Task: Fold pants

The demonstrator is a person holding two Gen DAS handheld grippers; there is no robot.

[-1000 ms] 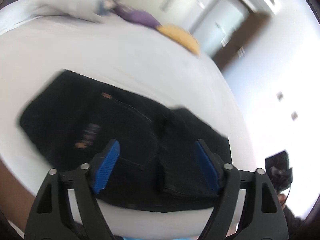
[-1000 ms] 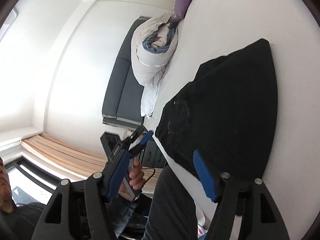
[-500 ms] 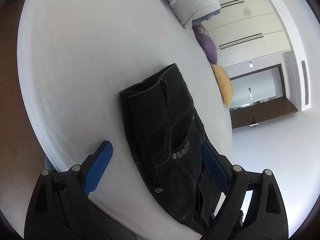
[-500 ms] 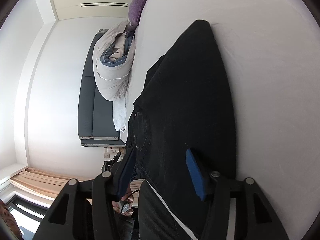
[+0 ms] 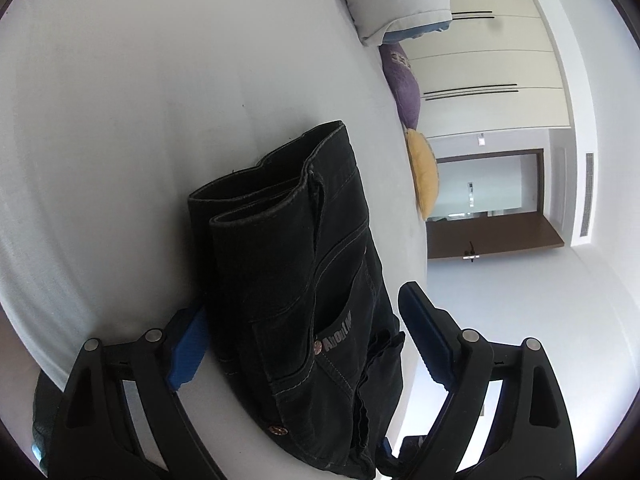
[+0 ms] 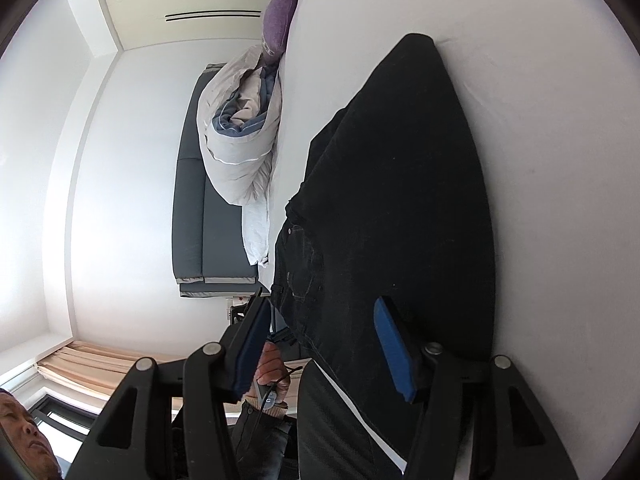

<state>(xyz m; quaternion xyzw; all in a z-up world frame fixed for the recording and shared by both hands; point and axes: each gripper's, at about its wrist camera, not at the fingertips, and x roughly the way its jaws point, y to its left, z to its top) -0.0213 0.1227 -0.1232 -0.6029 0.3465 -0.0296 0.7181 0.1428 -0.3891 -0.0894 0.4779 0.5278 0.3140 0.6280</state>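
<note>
Black jeans (image 5: 304, 280) lie folded on the white bed (image 5: 120, 120), waistband end up, a back pocket with a label showing. My left gripper (image 5: 304, 344) is open, its blue pads on either side of the folded pants at the bed's near edge. In the right wrist view the pants (image 6: 400, 200) are a long dark slab on the bed (image 6: 540, 80). My right gripper (image 6: 324, 348) is open around the pants' near edge, one pad over the fabric, the other off the bed's side.
A rolled grey duvet (image 6: 240, 140), a purple cushion (image 5: 404, 84) and a yellow cushion (image 5: 424, 176) lie along the bed's far side. A dark sofa (image 6: 192, 208) stands by the wall. The person's hand (image 6: 272, 376) and dark trouser legs (image 6: 328, 432) are beside the bed.
Both grippers have come closer to the folded pants and now straddle their edges. The left wrist view has rolled round. The right jaws have narrowed but stay open.
</note>
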